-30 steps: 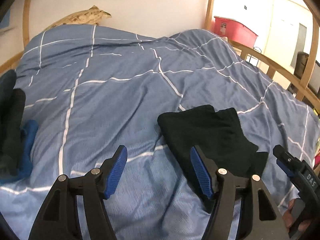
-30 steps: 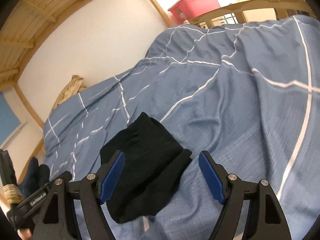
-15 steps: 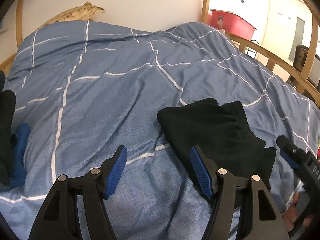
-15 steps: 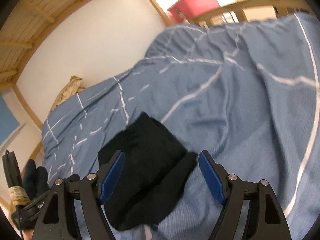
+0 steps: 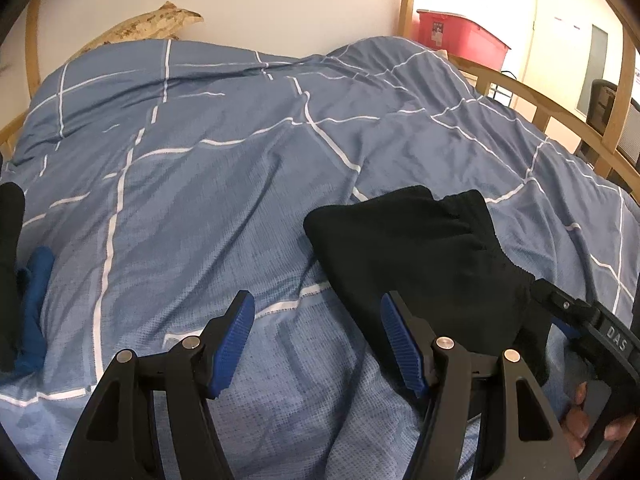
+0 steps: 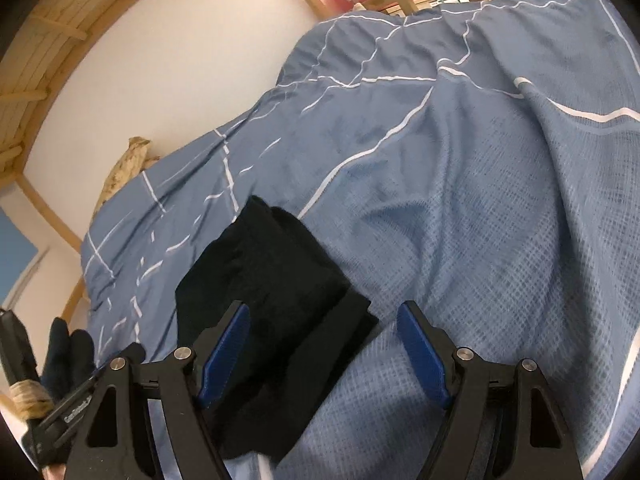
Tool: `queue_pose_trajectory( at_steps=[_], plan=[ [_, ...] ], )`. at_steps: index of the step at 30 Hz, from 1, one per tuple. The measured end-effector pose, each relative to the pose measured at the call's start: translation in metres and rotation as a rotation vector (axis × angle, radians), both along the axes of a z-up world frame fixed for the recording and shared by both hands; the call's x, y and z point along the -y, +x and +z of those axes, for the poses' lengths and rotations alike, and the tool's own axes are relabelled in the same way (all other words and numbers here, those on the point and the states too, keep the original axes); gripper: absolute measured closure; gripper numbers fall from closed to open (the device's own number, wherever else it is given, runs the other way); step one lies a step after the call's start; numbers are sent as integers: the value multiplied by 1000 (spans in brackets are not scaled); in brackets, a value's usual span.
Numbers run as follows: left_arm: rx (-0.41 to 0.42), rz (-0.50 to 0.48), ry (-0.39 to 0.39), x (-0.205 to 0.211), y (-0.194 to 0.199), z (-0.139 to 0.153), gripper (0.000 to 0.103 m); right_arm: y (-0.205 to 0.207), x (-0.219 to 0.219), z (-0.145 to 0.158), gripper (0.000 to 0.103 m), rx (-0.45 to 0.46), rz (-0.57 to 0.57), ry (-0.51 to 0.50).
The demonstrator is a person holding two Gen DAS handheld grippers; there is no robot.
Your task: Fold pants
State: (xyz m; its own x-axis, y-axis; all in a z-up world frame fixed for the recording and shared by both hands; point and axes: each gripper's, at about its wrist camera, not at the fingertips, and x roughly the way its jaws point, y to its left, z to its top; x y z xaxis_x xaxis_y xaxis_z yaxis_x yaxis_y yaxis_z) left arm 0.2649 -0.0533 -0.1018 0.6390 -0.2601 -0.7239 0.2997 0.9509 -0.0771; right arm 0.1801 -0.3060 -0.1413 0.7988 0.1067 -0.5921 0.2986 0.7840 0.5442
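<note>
A: Report the position of the black pants (image 5: pixel 424 256).

B: The pants (image 6: pixel 272 308) lie folded into a compact stack on the blue duvet (image 5: pixel 224 184), near its front edge. A narrower flap protrudes from under the stack on the near side.

A: Left gripper (image 5: pixel 318 342) status?

B: Jaws spread wide, nothing between the blue pads (image 5: pixel 236 344). It hovers over bare duvet just left of the pants; its right finger overlaps the stack's near corner in the left wrist view.

A: Right gripper (image 6: pixel 322 356)?

B: Jaws likewise apart and empty. The protruding flap shows between the fingers; whether they touch the fabric cannot be determined.

A: Surroundings?

B: Dark blue and black garments (image 5: pixel 24 292) lie at the duvet's left edge. A red bin (image 5: pixel 456 38) stands beyond the wooden bed frame (image 5: pixel 520 92).
</note>
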Motion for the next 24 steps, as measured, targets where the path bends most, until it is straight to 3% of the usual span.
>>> queue_pose_trajectory(
  at_steps=[10,17,24],
  plan=[
    [-18,-28,4,0,14,-8,39,3,-9,-4,26,6,24,51],
    [-58,-90,-51,15,51,-15,39,11,-13,-4,26,13,1,59],
    [-70,-119,-22,30,80,-26,39,19,-17,-6,26,-3,-14,41]
  ],
)
